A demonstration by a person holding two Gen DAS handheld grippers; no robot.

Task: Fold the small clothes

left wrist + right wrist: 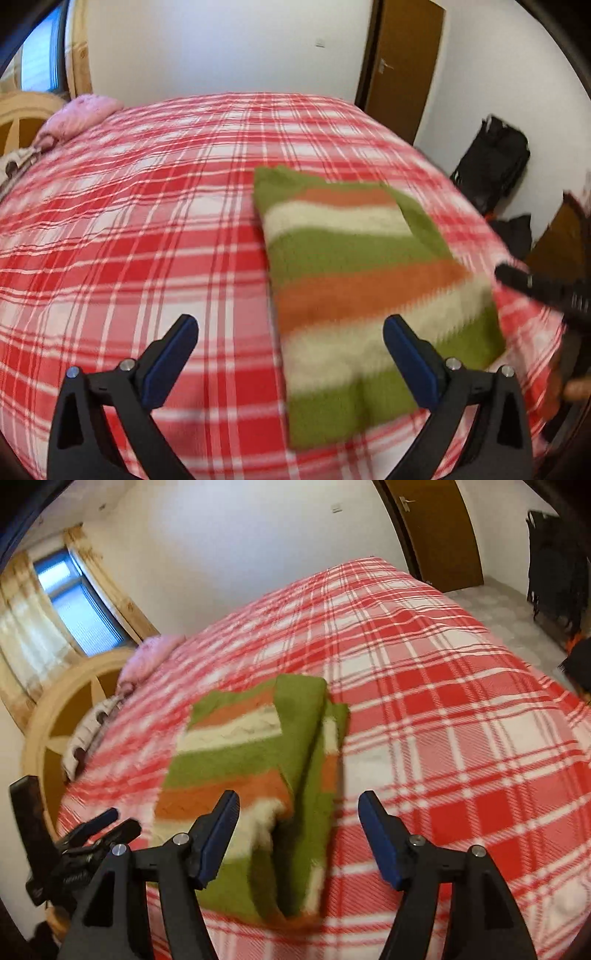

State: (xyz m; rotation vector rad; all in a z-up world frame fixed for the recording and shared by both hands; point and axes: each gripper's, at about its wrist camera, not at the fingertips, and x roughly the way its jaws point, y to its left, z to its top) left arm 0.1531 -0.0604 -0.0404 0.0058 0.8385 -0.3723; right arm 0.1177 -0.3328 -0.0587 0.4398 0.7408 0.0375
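Left gripper (290, 334): jaws are spread wide and nothing is held; it is seen above the bedspread, with its right finger over the near left part of the striped garment.
Right gripper (297, 812): jaws are parted wide and nothing is gripped; the folded edge of the garment is seen between and beyond the fingers, though contact cannot be judged through the blur.
Striped garment (255, 760): a green, orange and cream knitted piece is laid folded on the bedspread, with one green flap turned over along its right side.
Bedspread (129, 229): a red and white check cover is spread under the garment, which is placed towards its near right part.
Pink pillow (79, 114): it is set at the far left corner of the bedspread, well apart from the garment.
Door (402, 62): a brown door is seen beyond the bedspread's far right corner.
Window (79, 602): it is placed past the pillow end of the bedspread.
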